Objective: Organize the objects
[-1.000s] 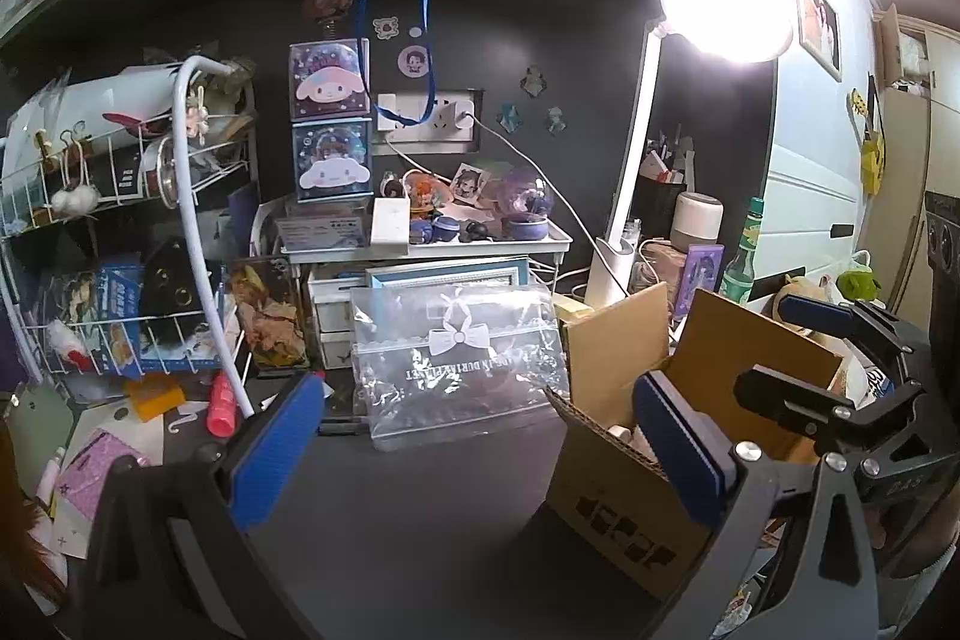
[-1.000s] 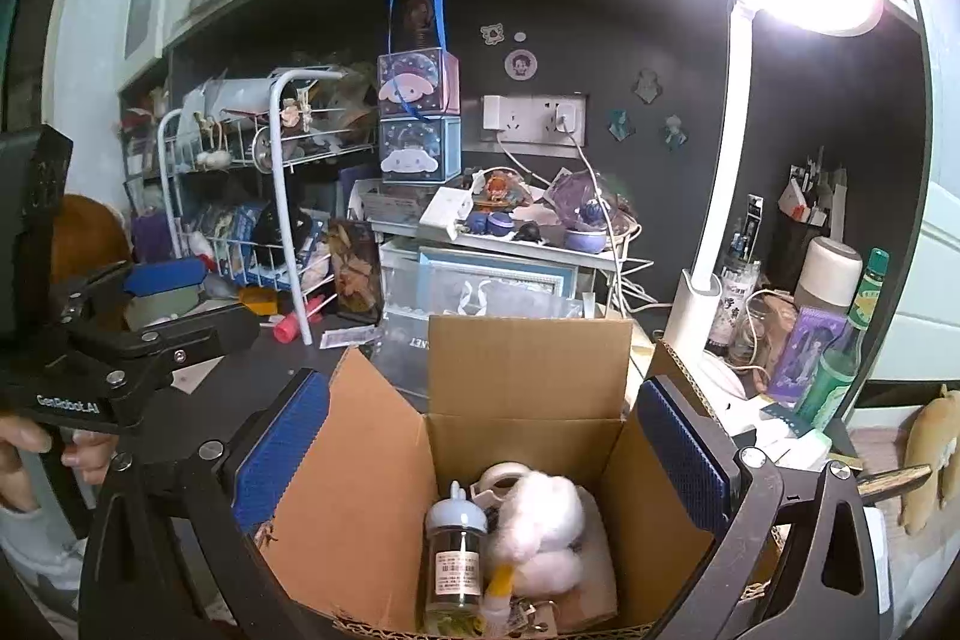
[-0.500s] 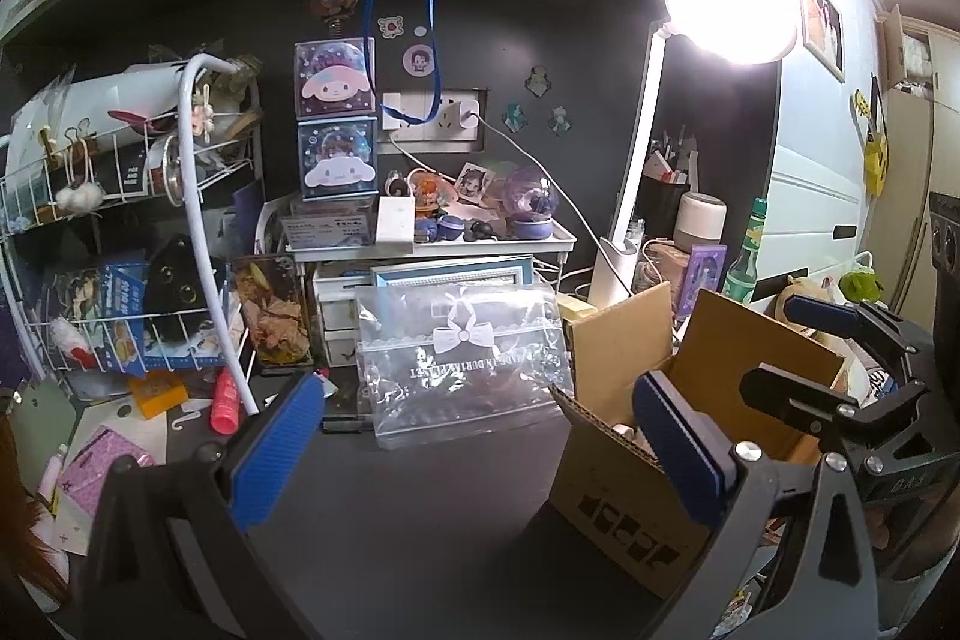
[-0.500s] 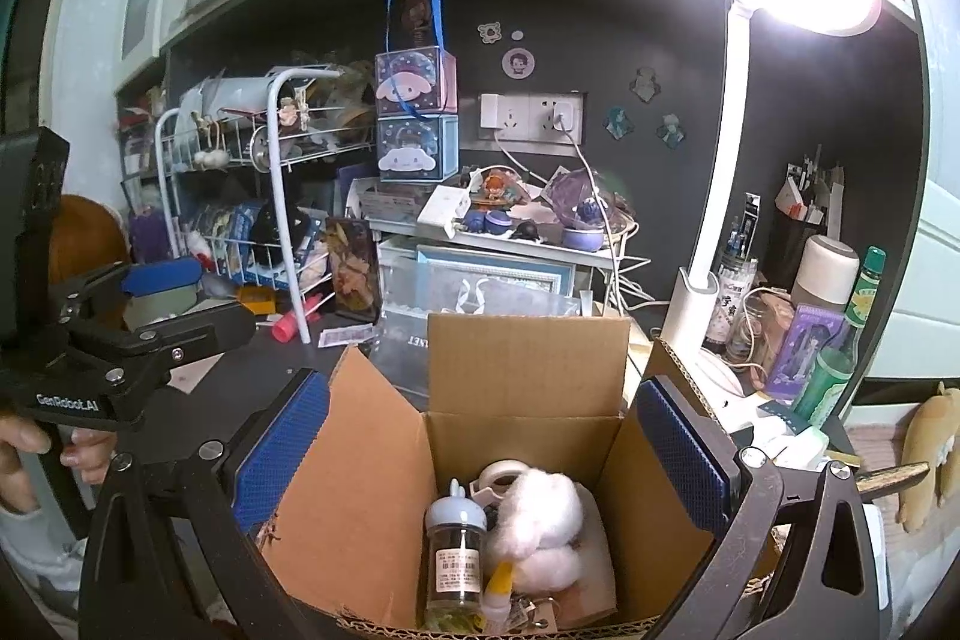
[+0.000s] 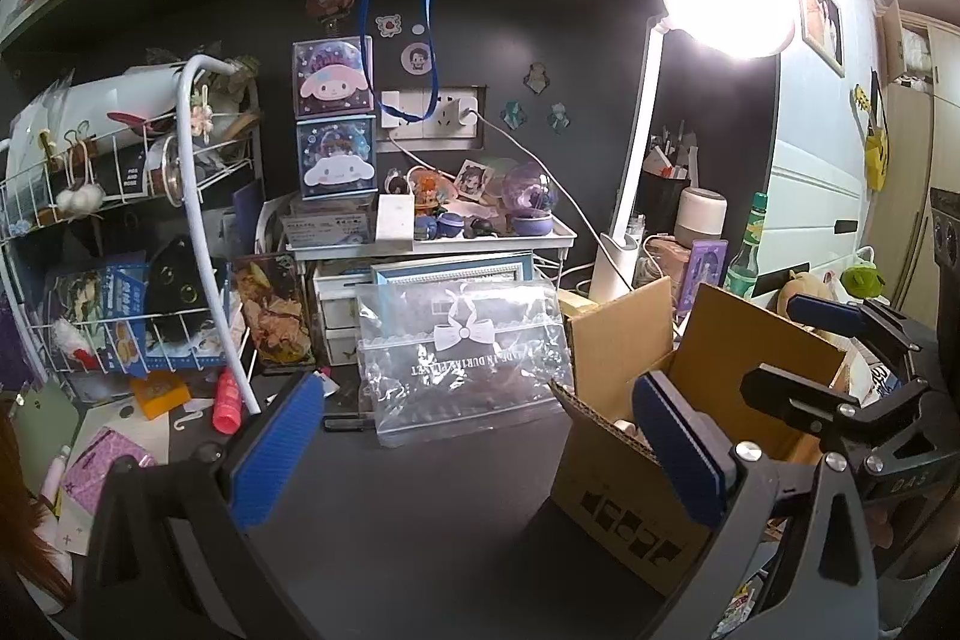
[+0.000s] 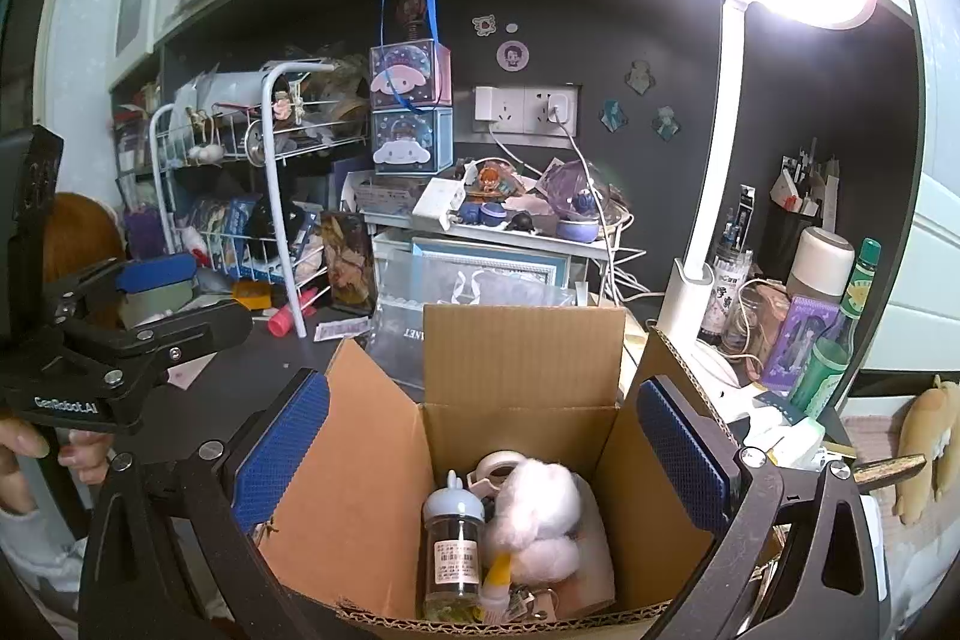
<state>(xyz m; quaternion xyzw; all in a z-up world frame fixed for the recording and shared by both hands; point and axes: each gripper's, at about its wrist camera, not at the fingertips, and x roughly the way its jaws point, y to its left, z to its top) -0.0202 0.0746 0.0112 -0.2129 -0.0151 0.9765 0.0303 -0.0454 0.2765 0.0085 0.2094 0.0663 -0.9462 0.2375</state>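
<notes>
Left wrist view:
Left claw [image 5: 480,451]: jaws spread wide, holding nothing, above the dark tabletop [image 5: 420,508].
Cardboard box [image 5: 636,466]: open, at the right on the tabletop, its near corner behind the right blue pad.
Clear plastic bag [image 5: 462,352]: stands just left of the box, leaning against the small drawers.
Right claw [image 5: 840,346]: over the box's far side.

Right wrist view:
Right claw [image 6: 483,451]: jaws apart, empty, above the open cardboard box [image 6: 522,358].
Box contents: a small bottle [image 6: 454,538] upright beside a white plush toy [image 6: 540,514], a tape roll [image 6: 498,463] behind them.
Left claw [image 6: 162,298]: at the left, held by a hand [image 6: 36,454].
</notes>
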